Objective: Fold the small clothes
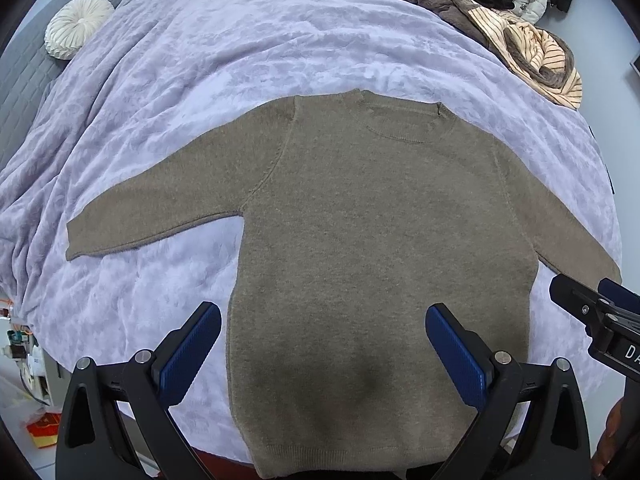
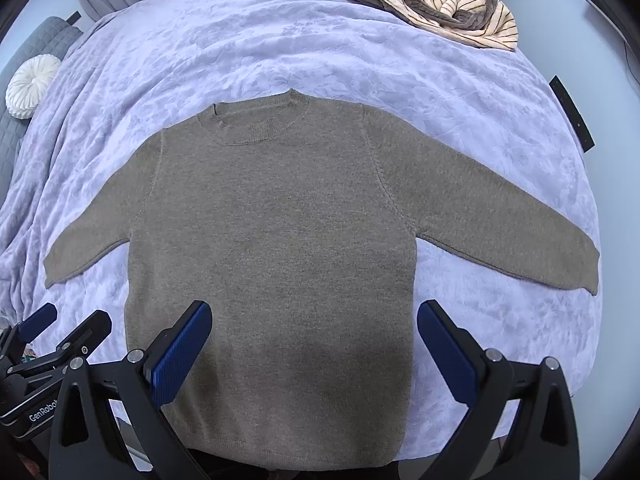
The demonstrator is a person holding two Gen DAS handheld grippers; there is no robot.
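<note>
left claw: black angular frame, blue ribbed pads, silver screws
right claw: same black frame, blue ribbed pads, silver screws
markings: white letters "GenRobo" on the left claw's black body, seen from the right wrist

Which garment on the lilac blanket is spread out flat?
The plain olive-brown knitted sweater, sleeves out, nearest the tongs; the striped cream-and-brown garment lies crumpled at the far edge.

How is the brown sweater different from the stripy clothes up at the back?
The sweater lies flat and spread out with both sleeves out; the stripy clothes are crumpled in a heap. The sweater is one plain brown; the stripy clothes are cream with dark lines, mixed with fuzzy brown. The sweater is near the grippers; the stripy clothes are far off. Both lie on the purple blanket.
</note>
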